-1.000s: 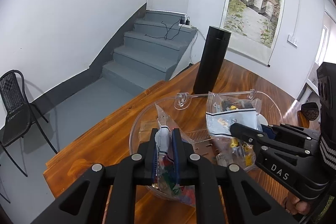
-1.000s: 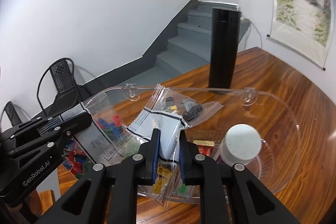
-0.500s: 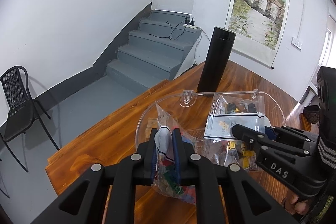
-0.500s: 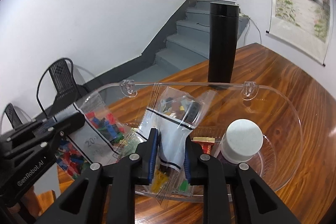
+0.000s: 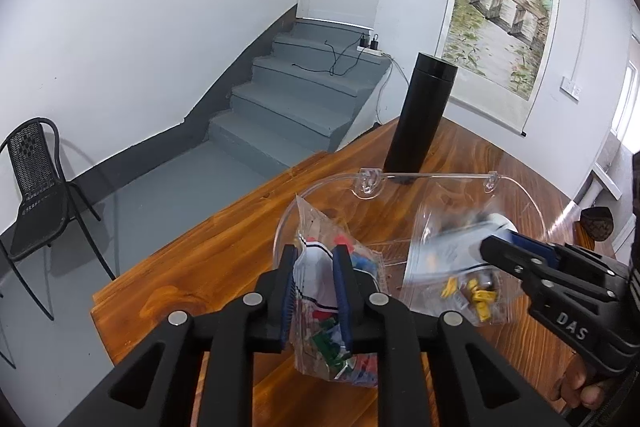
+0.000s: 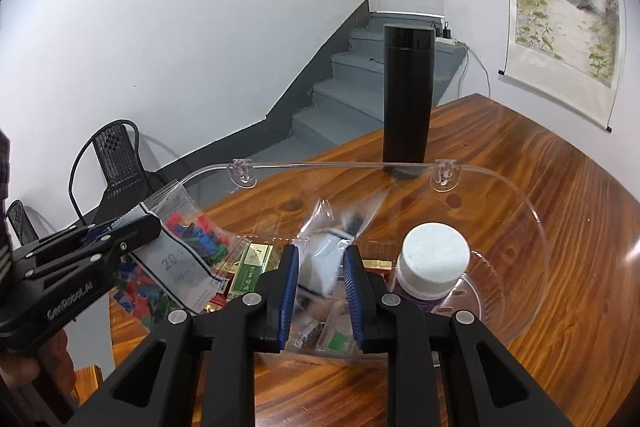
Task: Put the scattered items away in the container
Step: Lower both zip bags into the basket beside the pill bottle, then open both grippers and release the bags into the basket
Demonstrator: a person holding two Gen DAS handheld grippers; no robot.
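Note:
My left gripper point(image 5: 313, 259) is shut on a clear zip bag of red, blue and green bricks point(image 5: 340, 343), held at the near left rim of the clear plastic container point(image 5: 436, 177). My right gripper point(image 6: 320, 259) has its jaws spread; the bag of yellow and black bricks point(image 6: 320, 263) is blurred between them, dropping into the container point(image 6: 520, 195). In the left wrist view that bag point(image 5: 460, 267) hangs at the right gripper's tip point(image 5: 490, 247). The left gripper point(image 6: 150, 225) and its bag point(image 6: 188, 247) show at left in the right wrist view.
A tall black flask point(image 5: 420, 115) stands just behind the container on the wooden table point(image 5: 224, 259). Inside the container are a white-capped jar point(image 6: 434, 261) and green and red packets point(image 6: 252, 267). The table's left edge drops to the floor, with a black chair point(image 5: 36, 179) and stairs beyond.
My right gripper's jaws have spread and its bag is slipping down, blurred. My left gripper's jaws have parted a little but still pinch their bag. Both grippers have pulled back and up from the container.

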